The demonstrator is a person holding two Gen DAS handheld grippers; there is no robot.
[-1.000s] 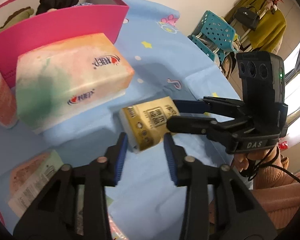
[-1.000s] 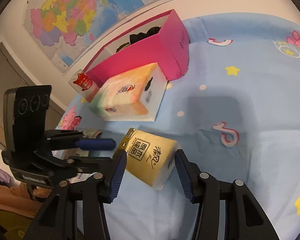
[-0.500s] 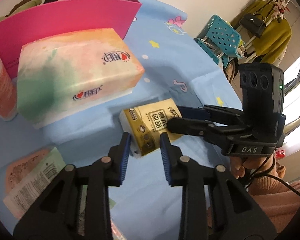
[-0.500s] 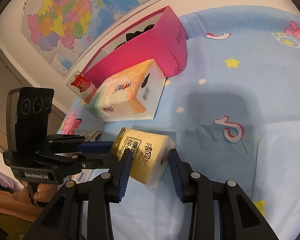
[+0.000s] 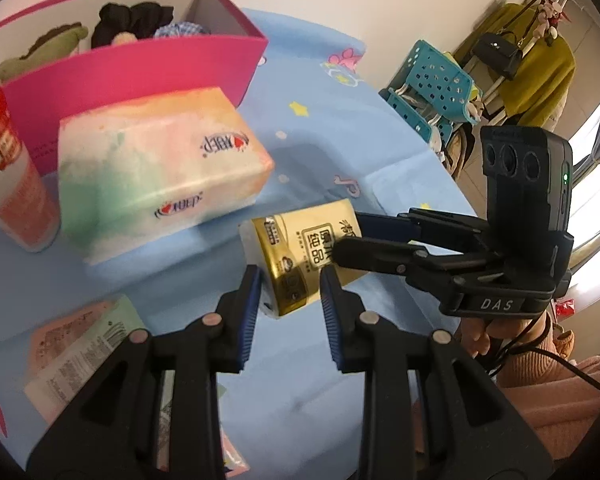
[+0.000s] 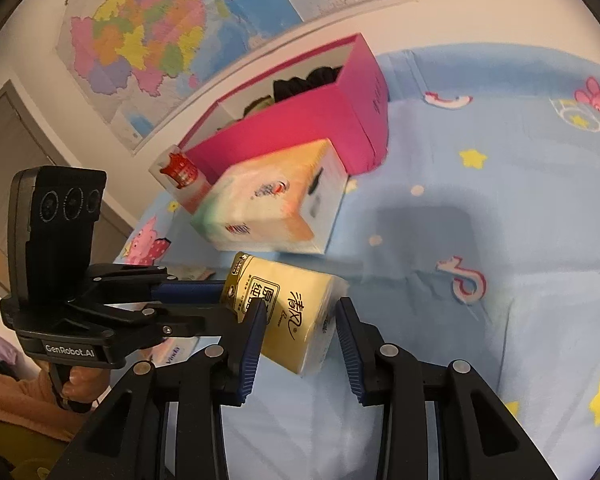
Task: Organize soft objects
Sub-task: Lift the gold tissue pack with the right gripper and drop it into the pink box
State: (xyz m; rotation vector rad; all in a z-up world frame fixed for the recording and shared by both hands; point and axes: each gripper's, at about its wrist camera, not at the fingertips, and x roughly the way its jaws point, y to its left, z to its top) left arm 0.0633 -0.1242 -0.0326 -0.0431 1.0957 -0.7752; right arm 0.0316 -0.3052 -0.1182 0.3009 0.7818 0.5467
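Now both grippers meet at the small yellow tissue pack, which is tilted just above the blue cloth, in front of the pastel tissue box. The left gripper has its blue pads on both sides of the near end of the pack, and the right gripper closes on the other end. Chinese characters are printed on the gold wrapper. The right tool shows "DAS"; the left tool shows "GenRobot.AI". Behind the tissue box stands the pink box with soft items inside.
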